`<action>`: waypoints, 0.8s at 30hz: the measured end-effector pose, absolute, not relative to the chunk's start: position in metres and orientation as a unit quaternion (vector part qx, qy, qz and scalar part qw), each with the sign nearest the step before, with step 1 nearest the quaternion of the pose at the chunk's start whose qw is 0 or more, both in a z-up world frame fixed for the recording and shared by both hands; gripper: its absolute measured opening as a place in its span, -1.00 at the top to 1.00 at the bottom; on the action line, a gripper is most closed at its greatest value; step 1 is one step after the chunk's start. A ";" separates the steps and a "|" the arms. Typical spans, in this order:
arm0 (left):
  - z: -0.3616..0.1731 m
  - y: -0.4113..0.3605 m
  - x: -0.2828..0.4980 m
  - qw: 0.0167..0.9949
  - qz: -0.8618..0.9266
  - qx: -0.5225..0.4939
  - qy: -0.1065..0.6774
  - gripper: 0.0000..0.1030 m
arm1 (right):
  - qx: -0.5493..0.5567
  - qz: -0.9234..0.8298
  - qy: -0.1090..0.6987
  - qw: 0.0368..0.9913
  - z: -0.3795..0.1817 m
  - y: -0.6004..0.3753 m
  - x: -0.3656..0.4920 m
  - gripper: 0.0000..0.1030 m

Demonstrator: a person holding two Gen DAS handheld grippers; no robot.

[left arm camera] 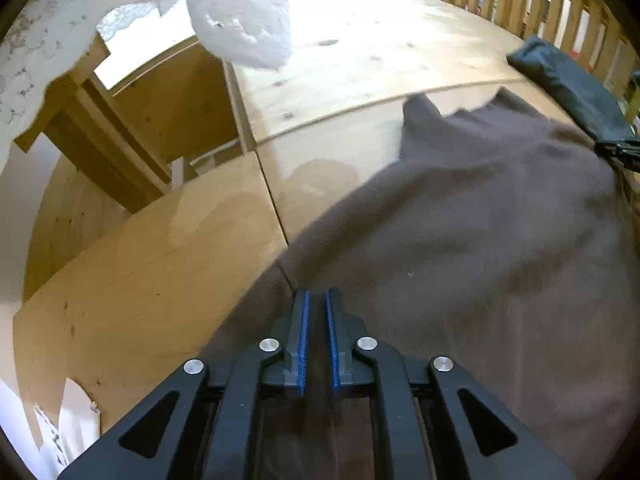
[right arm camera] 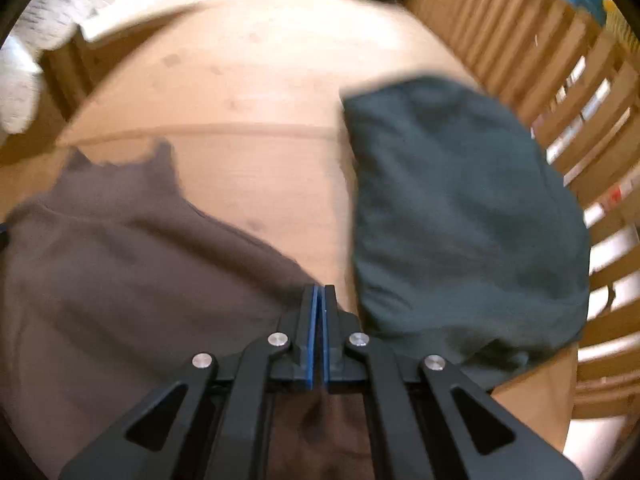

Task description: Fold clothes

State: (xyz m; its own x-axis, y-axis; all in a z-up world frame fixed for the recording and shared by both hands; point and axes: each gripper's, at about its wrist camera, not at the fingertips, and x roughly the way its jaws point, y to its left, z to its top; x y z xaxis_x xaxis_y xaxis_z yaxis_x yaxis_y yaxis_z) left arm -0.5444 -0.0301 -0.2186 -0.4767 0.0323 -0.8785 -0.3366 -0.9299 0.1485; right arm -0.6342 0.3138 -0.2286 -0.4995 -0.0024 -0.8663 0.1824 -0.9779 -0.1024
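Left wrist view: your left gripper pinches the brown garment; right gripper clamps its edge, bare worktop beyond, railing near

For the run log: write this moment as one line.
left gripper: shut on brown garment | right gripper: shut on it | dark green garment: folded aside

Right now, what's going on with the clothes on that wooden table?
A person is folding a brown garment on the wooden table with a handheld claw in each hand. The left claw is pinched on the garment's near edge, and the right claw looks shut on the same brown cloth at its other side. A dark green garment, already folded, lies to the right beside a slatted wooden rail.
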 end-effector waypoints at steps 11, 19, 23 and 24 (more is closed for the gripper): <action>-0.250 0.012 -0.567 0.106 0.849 -0.493 0.156 0.79 | 0.517 -0.845 0.132 0.025 -0.251 0.283 -0.676 0.97; -0.205 -0.024 -0.463 0.170 0.845 -0.492 0.124 0.79 | 0.543 -0.821 0.043 0.172 -0.198 0.321 -0.545 0.92; -0.191 -0.049 -0.369 0.205 0.819 -0.526 0.099 0.79 | 0.593 -0.774 0.043 0.216 -0.209 0.334 -0.456 0.91; -0.187 -0.053 -0.345 0.212 0.811 -0.536 0.099 0.79 | 0.604 -0.765 0.045 0.217 -0.213 0.339 -0.434 0.91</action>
State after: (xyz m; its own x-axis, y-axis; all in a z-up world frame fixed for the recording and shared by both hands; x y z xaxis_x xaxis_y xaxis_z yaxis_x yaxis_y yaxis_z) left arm -0.3448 -0.0530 -0.1872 -0.3363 0.2387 -0.9110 -0.4501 -0.8904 -0.0672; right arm -0.4336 0.3395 -0.2128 -0.1758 -0.2786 -0.9442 0.3865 -0.9016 0.1940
